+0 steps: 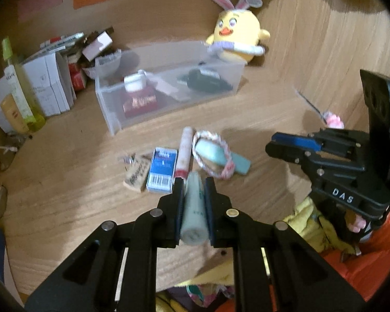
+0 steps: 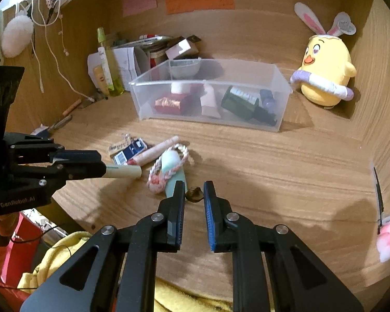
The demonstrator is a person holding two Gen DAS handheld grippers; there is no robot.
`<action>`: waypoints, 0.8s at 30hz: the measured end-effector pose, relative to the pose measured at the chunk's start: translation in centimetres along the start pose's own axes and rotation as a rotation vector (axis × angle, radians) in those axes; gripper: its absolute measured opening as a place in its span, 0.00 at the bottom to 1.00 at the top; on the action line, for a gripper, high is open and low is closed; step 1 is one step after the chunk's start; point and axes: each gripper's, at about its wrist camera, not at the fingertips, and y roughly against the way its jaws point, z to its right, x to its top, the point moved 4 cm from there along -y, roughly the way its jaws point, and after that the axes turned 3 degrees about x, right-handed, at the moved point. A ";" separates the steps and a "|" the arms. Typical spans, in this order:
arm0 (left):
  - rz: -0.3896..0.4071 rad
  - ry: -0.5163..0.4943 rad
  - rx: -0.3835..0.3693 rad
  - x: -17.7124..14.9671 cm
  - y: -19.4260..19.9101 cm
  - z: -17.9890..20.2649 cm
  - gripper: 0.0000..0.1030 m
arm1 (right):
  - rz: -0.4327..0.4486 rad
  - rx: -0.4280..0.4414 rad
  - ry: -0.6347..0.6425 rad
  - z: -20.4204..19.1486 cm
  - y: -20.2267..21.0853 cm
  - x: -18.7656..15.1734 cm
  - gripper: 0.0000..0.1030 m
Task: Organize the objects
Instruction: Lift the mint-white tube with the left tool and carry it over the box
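Black two-finger left gripper and right gripper: silver screws, blue pads, white "DAS" and "GenRobot.AI" lettering.

Warm, dim indoor light falls from above, so soft shadows lie on the table under both tongs. Both fisheye views bend strongly and darken at the corners. The left view is slightly smeared; the plush looks soft.
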 end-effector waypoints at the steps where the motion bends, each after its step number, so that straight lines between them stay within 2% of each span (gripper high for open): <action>1: 0.010 0.003 0.000 0.4 0.1 0.0 0.14 | 0.004 0.001 0.001 0.0 0.0 0.2 0.13; 15: 0.112 0.071 -0.012 5.3 0.7 -1.7 0.14 | 0.081 -0.002 0.009 1.2 0.0 4.4 0.13; 24: 0.174 0.105 0.006 8.6 0.9 -2.7 0.14 | 0.141 -0.008 0.002 2.7 0.2 7.8 0.13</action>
